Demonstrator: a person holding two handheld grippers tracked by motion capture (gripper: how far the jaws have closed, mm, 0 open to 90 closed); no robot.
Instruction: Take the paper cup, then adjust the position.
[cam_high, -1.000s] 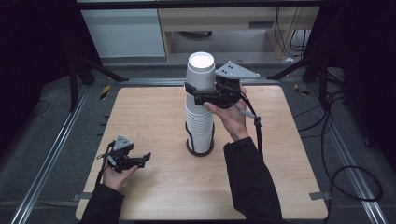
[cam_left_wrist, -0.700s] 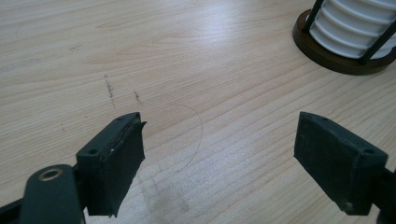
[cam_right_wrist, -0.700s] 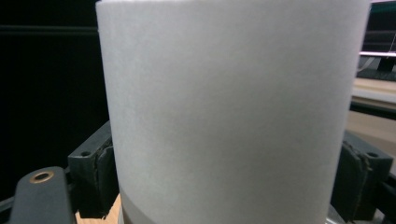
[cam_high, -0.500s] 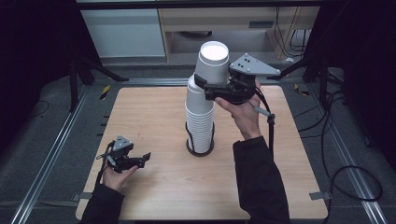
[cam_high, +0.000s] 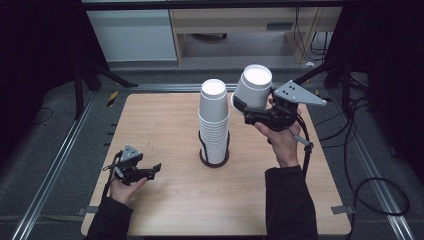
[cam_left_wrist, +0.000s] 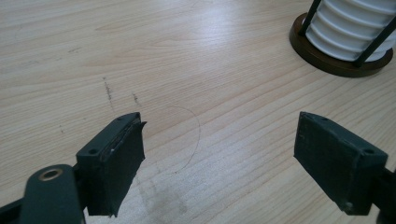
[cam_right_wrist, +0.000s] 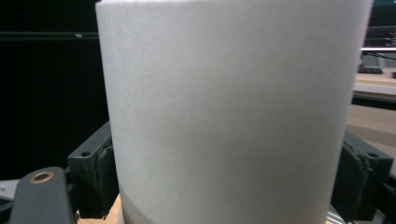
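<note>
right hand-held gripper clamped on white cup, now lifted clear off the stack and swung right; left hand-held gripper wide open, empty over desk.

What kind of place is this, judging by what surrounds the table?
Probably a lab or workshop set up for recording, not a home. The wooden table stands inside a metal rail frame, loose cables trail over the grey floor, and plain cabinets line the back.
</note>
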